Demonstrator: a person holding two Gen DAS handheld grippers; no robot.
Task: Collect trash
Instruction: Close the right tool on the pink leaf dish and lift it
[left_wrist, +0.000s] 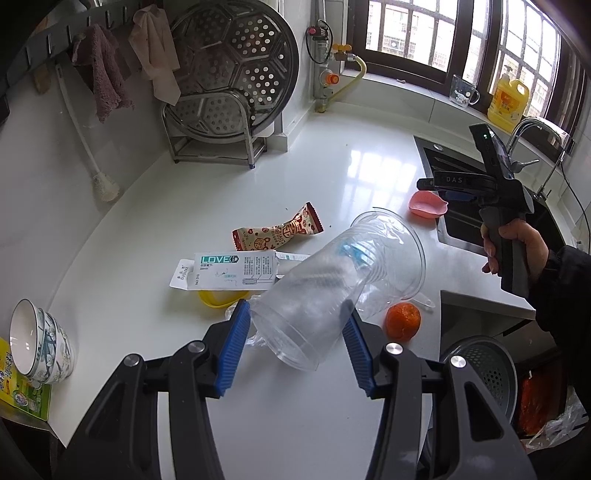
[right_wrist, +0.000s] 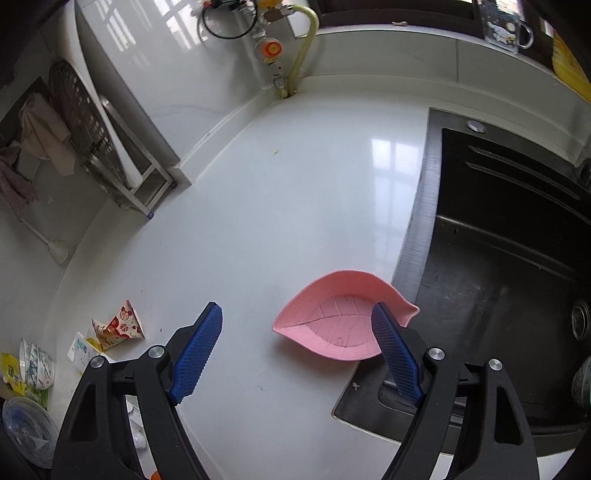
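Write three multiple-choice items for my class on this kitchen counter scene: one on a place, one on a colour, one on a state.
1. Where does the pink leaf dish lie?
A. on the counter beside the sink
B. inside the sink
C. on the window sill

2. What colour are the pads of the left tool?
A. red
B. blue
C. green

3. What is the state of the right tool?
A. shut on the dish
B. shut on a wrapper
C. open, holding nothing

Answers:
1 A: the dish sits on the white counter at the edge of the sink.
2 B: both ribbed pads show blue, pressed on the clear plastic cup.
3 C: its fingers stand wide apart with nothing between them.
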